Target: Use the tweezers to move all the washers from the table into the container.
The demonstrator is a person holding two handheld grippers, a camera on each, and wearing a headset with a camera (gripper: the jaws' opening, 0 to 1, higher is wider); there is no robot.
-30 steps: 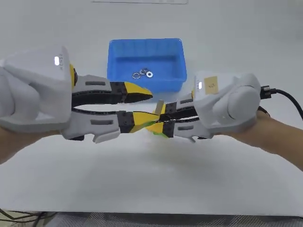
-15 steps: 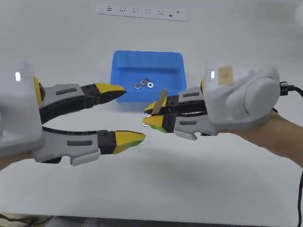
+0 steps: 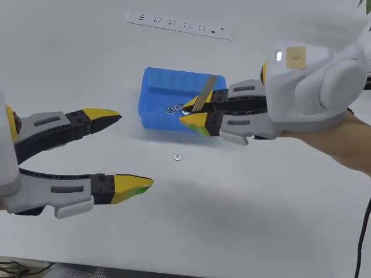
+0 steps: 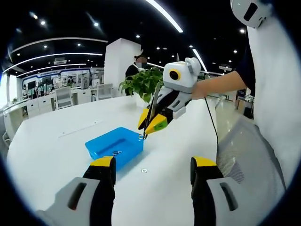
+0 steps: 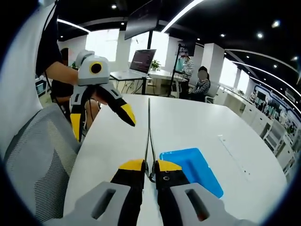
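Judging by how things lie, the task is mostly done but not finished. Several washers (image 3: pixel 175 108) already rest together inside the blue container (image 3: pixel 156 121), which stands at the far middle of the bench (image 3: pixel 261 220). One loose washer (image 3: pixel 177 156) lies flat on the bench, a little nearer than the container's front wall and not touching it. It is the one washer I can find on the bench, so it seems to be the last to move.

The right gripper (image 3: pixel 196 114) hangs above the right part of the container. Its fingers (image 5: pixel 133 165) are closed on the tweezers (image 3: pixel 201 101), which stick out between them. In the left gripper view the thin tip points down over the container's edge. Something small may sit at that tip, but it is too small to tell if it is a washer. The left gripper (image 3: pixel 127 149) holds nothing. Its fingers (image 3: pixel 130 184) are spread wide, at the left of the scene, well apart from the container and the loose washer.

What is left, in my judgement, is to bring the tweezers to the loose washer, pinch it and carry it into the container.
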